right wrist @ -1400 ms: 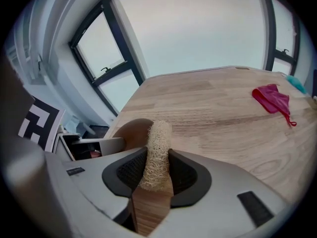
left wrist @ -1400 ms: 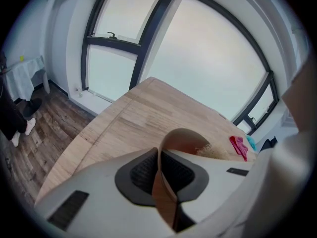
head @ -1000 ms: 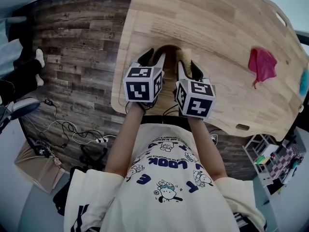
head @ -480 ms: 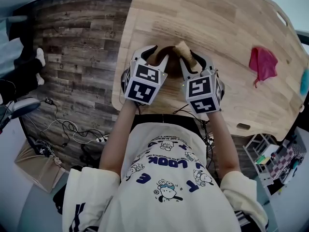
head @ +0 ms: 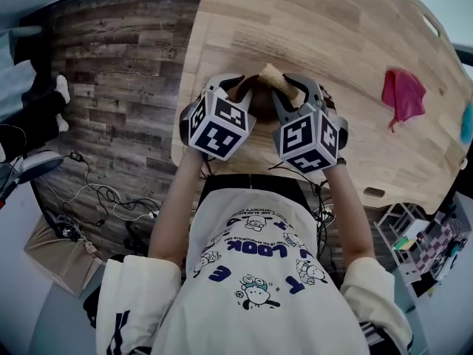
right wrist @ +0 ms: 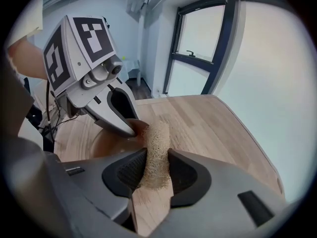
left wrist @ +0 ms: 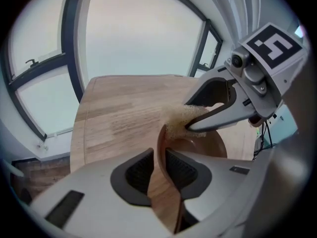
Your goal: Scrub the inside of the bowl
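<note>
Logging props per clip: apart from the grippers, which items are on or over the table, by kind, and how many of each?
wooden bowl: 1
loofah scrub pad: 1
red cloth: 1
blue object, cut off at the frame edge: 1
Total: 4

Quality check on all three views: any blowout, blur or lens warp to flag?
Head view: strong fisheye, the light wooden table bows at its edges; evenly lit. Left gripper view: windows blown to white, round black vignette, brown wooden bowl slightly soft near the lens. Right gripper view: windows overexposed too, tan mesh sponge fairly crisp.
</note>
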`<state>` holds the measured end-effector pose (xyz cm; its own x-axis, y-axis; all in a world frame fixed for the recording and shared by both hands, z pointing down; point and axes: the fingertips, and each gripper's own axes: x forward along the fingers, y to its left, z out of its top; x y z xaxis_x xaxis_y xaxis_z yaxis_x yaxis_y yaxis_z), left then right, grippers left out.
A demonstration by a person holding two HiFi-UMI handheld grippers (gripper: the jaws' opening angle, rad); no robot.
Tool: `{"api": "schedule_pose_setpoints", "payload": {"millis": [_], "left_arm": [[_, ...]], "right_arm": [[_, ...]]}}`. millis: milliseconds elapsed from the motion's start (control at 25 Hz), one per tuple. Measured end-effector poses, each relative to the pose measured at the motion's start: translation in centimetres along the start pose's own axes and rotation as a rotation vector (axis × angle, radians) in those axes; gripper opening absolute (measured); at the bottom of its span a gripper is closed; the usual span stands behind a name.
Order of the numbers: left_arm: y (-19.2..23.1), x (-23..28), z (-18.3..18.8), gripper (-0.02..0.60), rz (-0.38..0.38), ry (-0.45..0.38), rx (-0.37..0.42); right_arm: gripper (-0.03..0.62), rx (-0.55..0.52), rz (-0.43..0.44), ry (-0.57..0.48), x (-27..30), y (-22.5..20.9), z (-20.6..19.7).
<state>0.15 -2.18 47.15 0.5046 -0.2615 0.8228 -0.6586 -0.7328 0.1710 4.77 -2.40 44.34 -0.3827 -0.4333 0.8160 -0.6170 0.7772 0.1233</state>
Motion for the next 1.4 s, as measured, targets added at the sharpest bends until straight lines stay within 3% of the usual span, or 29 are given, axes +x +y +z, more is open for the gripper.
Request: {"api": "schedule_pose_setpoints", "payload": {"millis": [80,320,480,720,1040,1400], "left_arm": [[-0.2,0.1,-0.1,0.076,-0.008,0.01,0.013],[-0.1,-0.1,0.0,0.052,0.0,0.003,0.009],[0.3,-0.2,0.4,0.038,0.002,-0.02,-0.098],[0.3,-0.1,0.1,0.038,0.036,-0.017,-0.196],[1.3,-0.3,-1.0,0.041,0.026,-0.052,-0.457],[1.6,-0.4,-1.1,0.046,0.072,-0.084,-0.587]], "right_arm": [[0.124,0.001,0.005,-0.002,0.0,0.1,0.1],[0.124,-0.006,0.024,-0.003,0.0,0.4,0.1],[0.124,0.033,0.003,-0.002,0.0,0.3,0.1],[0.124,0.113,-0.05,0.008,0.3,-0.1,-0.5],[0.124,0.284,-0.057,-0.002,0.2,-0.1,-1.1],[0.124,0.446,-0.15,0.03,-0.2,-0.4,-1.9]]}}
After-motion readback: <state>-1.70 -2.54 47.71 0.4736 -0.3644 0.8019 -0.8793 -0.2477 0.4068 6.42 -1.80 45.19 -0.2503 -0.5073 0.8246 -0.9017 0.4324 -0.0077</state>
